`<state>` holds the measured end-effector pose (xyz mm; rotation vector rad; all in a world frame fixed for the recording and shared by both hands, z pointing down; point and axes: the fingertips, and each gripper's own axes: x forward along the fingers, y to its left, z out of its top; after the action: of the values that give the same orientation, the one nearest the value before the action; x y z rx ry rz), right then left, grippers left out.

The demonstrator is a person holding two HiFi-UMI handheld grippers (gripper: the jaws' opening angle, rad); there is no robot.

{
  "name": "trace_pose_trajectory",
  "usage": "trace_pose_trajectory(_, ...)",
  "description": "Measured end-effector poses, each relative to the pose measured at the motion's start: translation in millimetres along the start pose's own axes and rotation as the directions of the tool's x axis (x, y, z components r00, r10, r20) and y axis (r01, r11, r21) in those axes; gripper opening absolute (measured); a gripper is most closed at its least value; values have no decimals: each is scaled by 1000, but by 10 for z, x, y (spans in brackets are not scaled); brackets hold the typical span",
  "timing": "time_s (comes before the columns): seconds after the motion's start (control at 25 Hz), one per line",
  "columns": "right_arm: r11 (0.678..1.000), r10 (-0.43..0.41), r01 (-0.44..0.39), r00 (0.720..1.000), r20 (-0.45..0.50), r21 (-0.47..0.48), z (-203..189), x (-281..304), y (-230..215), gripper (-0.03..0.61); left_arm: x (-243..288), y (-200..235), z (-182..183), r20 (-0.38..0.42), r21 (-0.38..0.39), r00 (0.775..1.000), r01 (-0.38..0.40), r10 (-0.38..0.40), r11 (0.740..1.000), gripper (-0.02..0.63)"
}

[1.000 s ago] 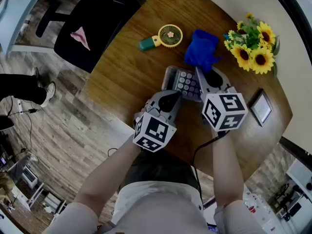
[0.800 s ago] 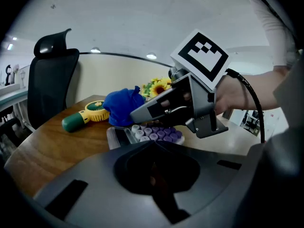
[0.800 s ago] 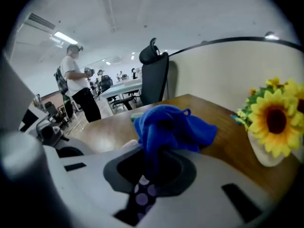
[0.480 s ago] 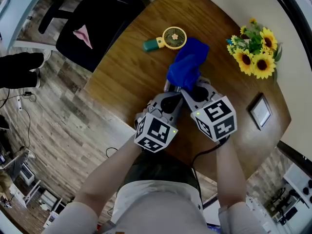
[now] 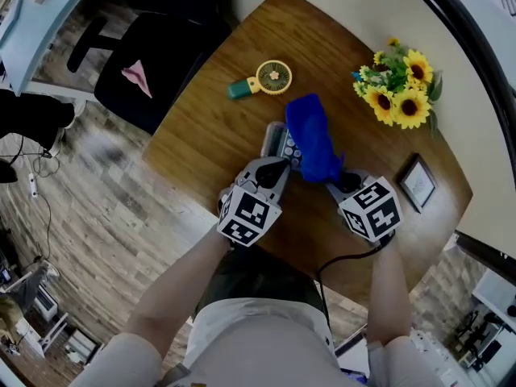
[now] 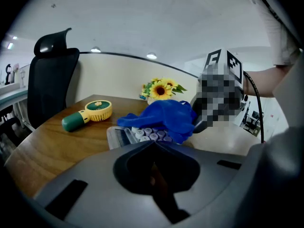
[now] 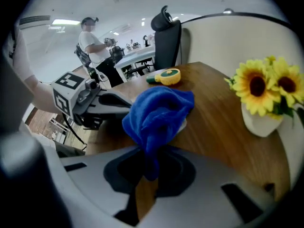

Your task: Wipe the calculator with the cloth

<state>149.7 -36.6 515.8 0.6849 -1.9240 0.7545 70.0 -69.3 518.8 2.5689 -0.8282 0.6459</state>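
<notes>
Well apart from cloth [image 5: 310, 142] and calculator [image 5: 276, 141], sunflowers [image 5: 399, 95] in a white vase [image 7: 260, 122].

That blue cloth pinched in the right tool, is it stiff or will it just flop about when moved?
Probably floppy: the blue cloth bunches in soft folds beyond the right tool, which is shut on one gathered end. It likely drapes to whatever it meets, since it lies slumped over the calculator.

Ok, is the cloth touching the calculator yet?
Touching. The left gripper view shows the cloth draped onto the keys of the calculator, with no gap between them. The head view also shows it lying over the calculator.
</notes>
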Motion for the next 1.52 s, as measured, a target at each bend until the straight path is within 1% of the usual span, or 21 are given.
trace_pose_trajectory(0.04, 999, -34, 34, 999, -35, 3, -112, -57, -58, 41, 9, 1, 10, 6, 13, 1000, -4, 4, 1000, 2)
trace_pose_trajectory(0.12, 991, -131, 131, 987, -93, -7, -312, -196, -215, 41, 37, 20, 38, 22, 43, 1000, -17, 16, 999, 2)
trace_pose_trajectory(0.2, 978, -207, 208, 973, -102, 1, -453, -386, -294, 41, 12, 6, 15, 22, 44, 1000, -21, 20, 999, 2)
trace_pose_trajectory(0.28, 964, -262, 264, 963, -58, 32, -496, -620, -326, 43, -46, -4, 2, 36, 1, 999, -3, 3, 1000, 2)
trace_pose_trajectory(0.36, 949, -306, 304, 952, 13, 83, -441, -864, -372, 43, -117, 61, 57, 74, -73, 997, 12, -7, 997, 2)
trace_pose_trajectory(0.4, 943, -322, 315, 945, 54, 111, -390, -984, -386, 44, -168, 114, 83, 84, -97, 996, 6, 2, 995, 2)
trace_pose_trajectory(0.48, 930, -354, 334, 926, 134, 154, -262, -1221, -387, 44, -302, 225, 139, 86, -108, 996, -23, 33, 994, 2)
trace_pose_trajectory(0.56, 920, -380, 342, 898, 222, 191, -93, -1459, -374, 44, -442, 329, 279, 89, -97, 994, -56, 65, 994, 2)
trace_pose_trajectory(0.68, 918, -382, 305, 851, 360, 253, 191, -1799, -272, 43, -684, 422, 588, 120, -84, 988, -88, 98, 993, 2)
trace_pose_trajectory(0.8, 922, -373, 265, 799, 471, 280, 476, -2135, -86, 44, -1013, 406, 999, 195, -92, 976, -76, 93, 993, 2)
trace_pose_trajectory(0.96, 925, -378, 268, 708, 596, 268, 854, -2650, 125, 44, -1411, 375, 1562, 285, -69, 953, -86, 102, 994, 2)
trace_pose_trajectory(1.08, 932, -362, 260, 628, 689, 253, 1088, -3019, 322, 44, -1683, 287, 1897, 323, 0, 943, -84, 79, 997, 2)
trace_pose_trajectory(1.16, 933, -355, 267, 581, 733, 240, 1204, -3236, 449, 44, -1860, 228, 2112, 348, 55, 935, -94, 69, 994, 2)
trace_pose_trajectory(1.28, 928, -355, 297, 523, 775, 225, 1336, -3522, 601, 44, -2136, 172, 2425, 391, 109, 918, -126, 74, 986, 2)
trace_pose_trajectory(1.4, 923, -352, 320, 480, 804, 213, 1417, -3759, 736, 46, -2387, 126, 2660, 424, 156, 902, -168, 88, 973, 2)
trace_pose_trajectory(1.52, 917, -349, 344, 442, 826, 203, 1461, -3962, 865, 46, -2625, 64, 2828, 459, 175, 883, -193, 93, 965, 2)
